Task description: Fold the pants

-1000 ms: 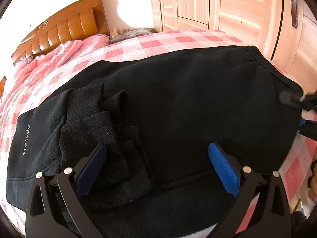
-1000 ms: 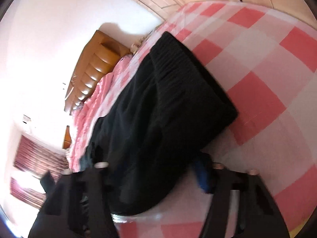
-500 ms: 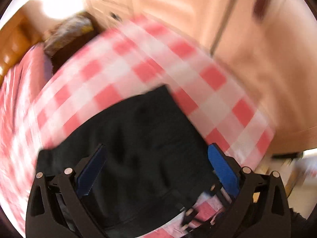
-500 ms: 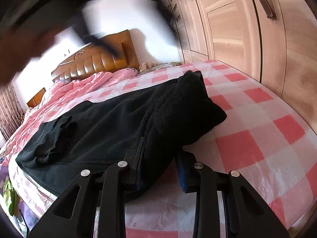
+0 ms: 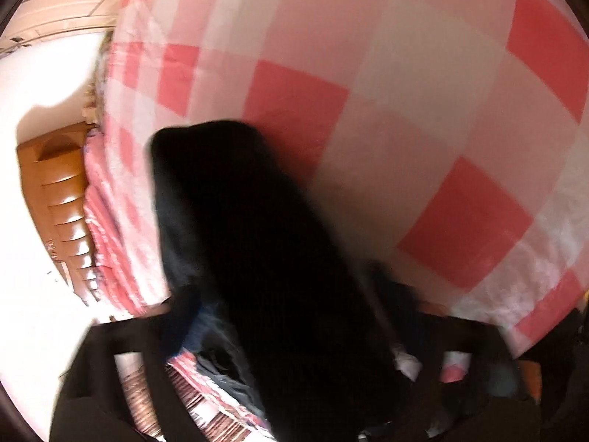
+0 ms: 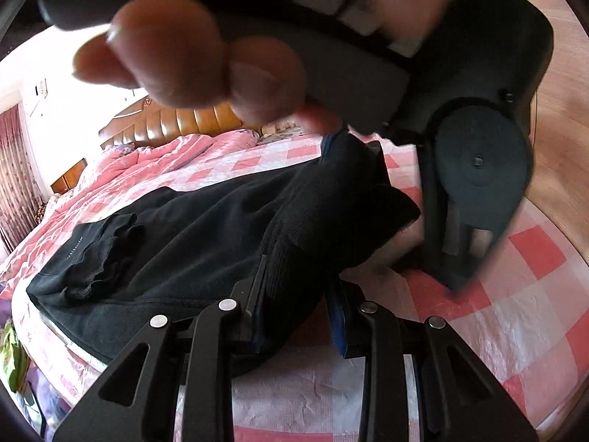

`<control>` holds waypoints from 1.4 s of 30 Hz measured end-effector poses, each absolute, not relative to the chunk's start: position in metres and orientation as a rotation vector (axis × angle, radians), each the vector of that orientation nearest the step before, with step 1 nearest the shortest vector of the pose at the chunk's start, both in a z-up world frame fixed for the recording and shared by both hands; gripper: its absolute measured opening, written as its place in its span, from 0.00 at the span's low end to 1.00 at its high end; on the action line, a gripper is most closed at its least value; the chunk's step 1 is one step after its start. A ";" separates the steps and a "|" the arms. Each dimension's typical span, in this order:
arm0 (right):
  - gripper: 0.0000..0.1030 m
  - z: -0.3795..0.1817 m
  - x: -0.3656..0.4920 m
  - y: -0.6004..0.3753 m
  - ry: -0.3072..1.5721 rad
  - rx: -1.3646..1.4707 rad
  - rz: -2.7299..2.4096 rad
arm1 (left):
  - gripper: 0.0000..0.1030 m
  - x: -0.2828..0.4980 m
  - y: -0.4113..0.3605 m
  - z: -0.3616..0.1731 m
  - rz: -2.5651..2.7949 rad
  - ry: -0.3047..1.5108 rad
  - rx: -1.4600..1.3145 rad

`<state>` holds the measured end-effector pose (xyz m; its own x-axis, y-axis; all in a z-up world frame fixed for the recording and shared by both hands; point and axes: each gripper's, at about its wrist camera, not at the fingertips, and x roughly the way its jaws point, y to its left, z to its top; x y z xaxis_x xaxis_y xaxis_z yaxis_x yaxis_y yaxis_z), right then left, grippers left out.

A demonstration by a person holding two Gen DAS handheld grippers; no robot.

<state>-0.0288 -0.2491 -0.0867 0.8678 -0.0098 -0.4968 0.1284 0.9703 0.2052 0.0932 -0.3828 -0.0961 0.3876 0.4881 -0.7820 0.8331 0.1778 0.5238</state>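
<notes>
The black pants (image 6: 191, 228) lie spread across the pink checked bed (image 6: 515, 316), their near right corner bunched up. The right gripper (image 6: 298, 316) has its jaws clenched on that bunched fabric. The left gripper (image 6: 475, 169), held in a hand (image 6: 191, 62), sits just beyond the same corner; its blurred view leaves its jaws impossible to judge. A wooden headboard (image 6: 191, 121) stands far behind.

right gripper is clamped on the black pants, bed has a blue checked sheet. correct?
Not quite: the sheet is pink and white checked, not blue, as the right wrist view shows. The right gripper is indeed clamped on the black pants.
</notes>
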 end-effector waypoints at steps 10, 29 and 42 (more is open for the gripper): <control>0.88 -0.057 -0.083 -0.229 0.398 0.217 0.044 | 0.24 0.109 -0.326 0.000 -0.530 1.216 1.129; 0.94 -0.054 -0.021 -0.014 0.760 -0.288 0.439 | 0.21 0.163 0.053 0.138 -0.495 1.109 0.226; 0.95 -0.036 -0.001 -0.112 0.664 0.137 0.363 | 0.21 0.175 0.293 -0.031 -0.488 1.131 -0.420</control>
